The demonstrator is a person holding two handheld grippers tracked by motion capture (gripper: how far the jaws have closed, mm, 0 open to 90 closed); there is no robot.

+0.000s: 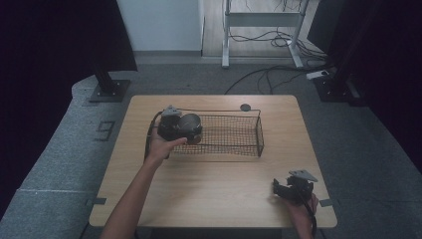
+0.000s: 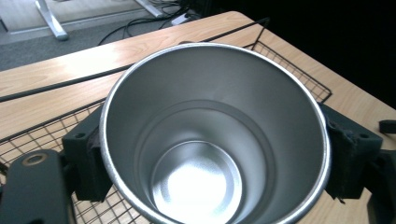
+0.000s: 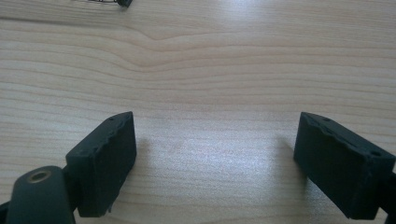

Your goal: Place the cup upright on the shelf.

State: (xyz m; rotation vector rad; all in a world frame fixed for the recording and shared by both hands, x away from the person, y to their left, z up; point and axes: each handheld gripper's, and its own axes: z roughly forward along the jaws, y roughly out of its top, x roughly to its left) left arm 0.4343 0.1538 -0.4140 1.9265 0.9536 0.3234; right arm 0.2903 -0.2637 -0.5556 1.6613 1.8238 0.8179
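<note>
The left gripper [image 1: 175, 125] holds a steel cup [image 2: 212, 135] clamped between its fingers [image 2: 86, 161], one pad pressed against each side of the wall just below the rim; the cup stands mouth-up over the left end of the wire basket [image 1: 246, 133], though whether its base rests on the mesh cannot be told. The right gripper [image 1: 293, 188] sits near the front right corner of the worktop [image 1: 214, 184], well apart from cup and basket. Its fingers [image 3: 105, 161] are spread wide with nothing between them but bare wood.
</note>
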